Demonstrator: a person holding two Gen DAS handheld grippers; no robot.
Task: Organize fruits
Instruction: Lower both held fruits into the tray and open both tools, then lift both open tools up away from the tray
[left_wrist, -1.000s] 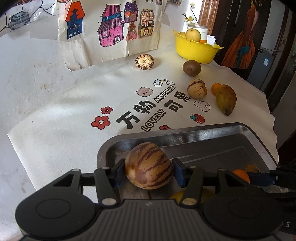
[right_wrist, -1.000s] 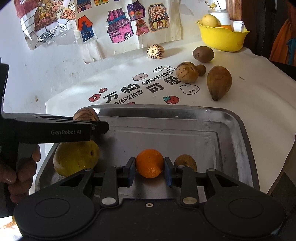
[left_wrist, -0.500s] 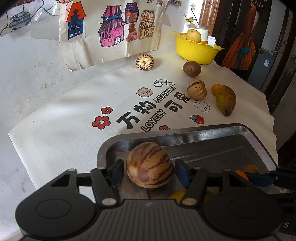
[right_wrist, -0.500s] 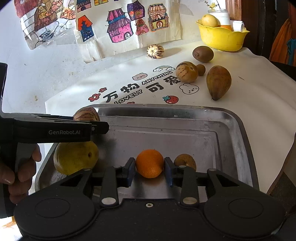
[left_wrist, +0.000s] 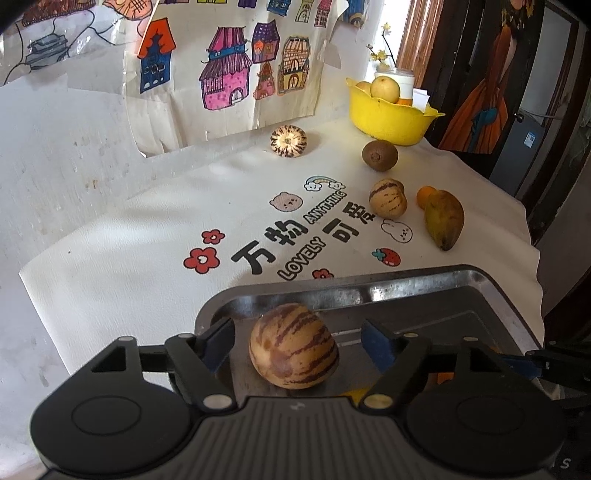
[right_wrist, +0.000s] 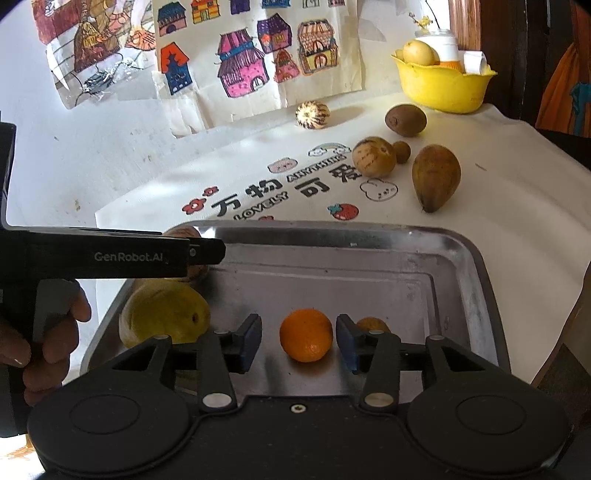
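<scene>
Both grippers, left gripper (left_wrist: 299, 341) and right gripper (right_wrist: 300, 341), hover parted over tray (right_wrist: 369, 236).

- A white wall (left_wrist: 66, 147) carries a paper drawing of colourful houses (left_wrist: 236, 74).
- A white cloth (left_wrist: 129, 258) printed with cartoon figures and lettering covers the table.
- A dark wooden door (left_wrist: 458, 55) stands at right, beside a bright sunlit opening.

Tray (right_wrist: 461, 258) centre and far half: bare metal, open to a gripper | near edge: orange (right_wrist: 306, 335), small brown fruit (right_wrist: 373, 325), yellow pear (right_wrist: 164, 317) | left corner: striped melon (left_wrist: 293, 346) | cloth (left_wrist: 129, 266) left of tray: open | beyond tray: scattered fruit, yellow bowl (left_wrist: 388, 118).
</scene>
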